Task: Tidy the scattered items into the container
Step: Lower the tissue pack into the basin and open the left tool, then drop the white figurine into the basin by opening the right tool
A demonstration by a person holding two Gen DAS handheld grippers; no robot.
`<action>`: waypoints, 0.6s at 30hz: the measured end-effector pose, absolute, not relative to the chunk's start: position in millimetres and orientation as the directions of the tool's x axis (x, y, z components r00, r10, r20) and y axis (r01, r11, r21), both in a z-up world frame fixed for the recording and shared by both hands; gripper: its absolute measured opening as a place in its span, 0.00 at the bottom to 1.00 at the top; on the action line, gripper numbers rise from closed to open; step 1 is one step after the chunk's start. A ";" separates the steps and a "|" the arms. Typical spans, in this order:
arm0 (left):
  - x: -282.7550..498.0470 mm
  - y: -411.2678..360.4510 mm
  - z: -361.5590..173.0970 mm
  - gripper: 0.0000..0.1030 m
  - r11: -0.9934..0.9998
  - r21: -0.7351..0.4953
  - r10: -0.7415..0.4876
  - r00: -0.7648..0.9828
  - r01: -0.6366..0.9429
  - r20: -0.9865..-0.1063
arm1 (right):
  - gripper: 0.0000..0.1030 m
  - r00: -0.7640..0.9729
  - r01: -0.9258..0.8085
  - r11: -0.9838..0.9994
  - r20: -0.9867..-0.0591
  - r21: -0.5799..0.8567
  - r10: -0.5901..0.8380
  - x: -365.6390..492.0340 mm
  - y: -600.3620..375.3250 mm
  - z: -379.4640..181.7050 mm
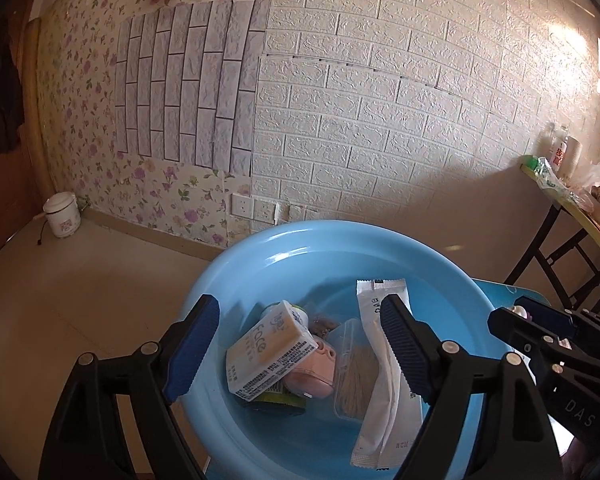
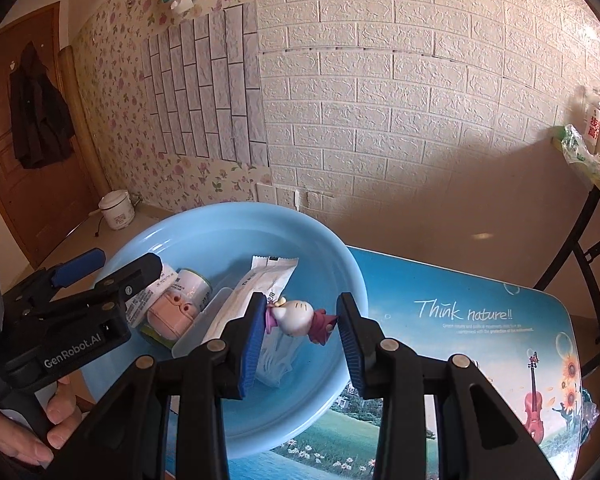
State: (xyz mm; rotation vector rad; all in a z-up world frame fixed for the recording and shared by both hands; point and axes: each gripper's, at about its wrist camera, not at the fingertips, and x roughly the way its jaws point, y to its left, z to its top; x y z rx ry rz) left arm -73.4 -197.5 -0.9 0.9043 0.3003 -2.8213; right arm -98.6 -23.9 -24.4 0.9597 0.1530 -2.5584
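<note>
A light blue basin (image 1: 236, 280) (image 2: 220, 224) stands on a printed table. In it lie a "Face" box (image 1: 270, 350), a white sachet (image 1: 380, 360) (image 2: 274, 276), a clear tub of swabs (image 1: 352, 384), a pink toy (image 2: 170, 314) and a green-lidded jar (image 2: 194, 282). My left gripper (image 1: 300, 344) is open and empty above the basin; it also shows in the right wrist view (image 2: 112, 266). My right gripper (image 2: 302, 328) is shut on a white and maroon cat figurine (image 2: 298, 316) over the basin's right side; it also shows in the left wrist view (image 1: 532, 316).
The table top (image 2: 480, 320) with a nature print extends right of the basin. A folding table (image 1: 572, 200) with bottles and bags stands at the far right. A white rice cooker (image 1: 62, 214) sits on the floor by the wall. A door with a hung coat (image 2: 36, 120) is left.
</note>
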 end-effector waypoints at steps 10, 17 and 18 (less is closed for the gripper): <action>-66.2 -204.6 2.8 0.79 -0.963 -0.144 -0.104 -0.808 0.227 -0.580 | 0.36 -0.670 0.444 -0.895 -0.649 0.040 -0.360 -95.9 -38.7 -30.3; -65.3 -205.6 2.7 0.79 -0.963 -0.145 -0.102 -0.809 0.225 -0.579 | 0.70 -0.679 0.433 -0.900 -0.638 0.050 -0.362 -100.2 -39.6 -32.4; -65.8 -205.9 2.7 0.79 -0.963 -0.146 -0.101 -0.807 0.226 -0.582 | 0.70 -0.682 0.434 -0.900 -0.636 0.045 -0.361 -100.0 -39.1 -32.1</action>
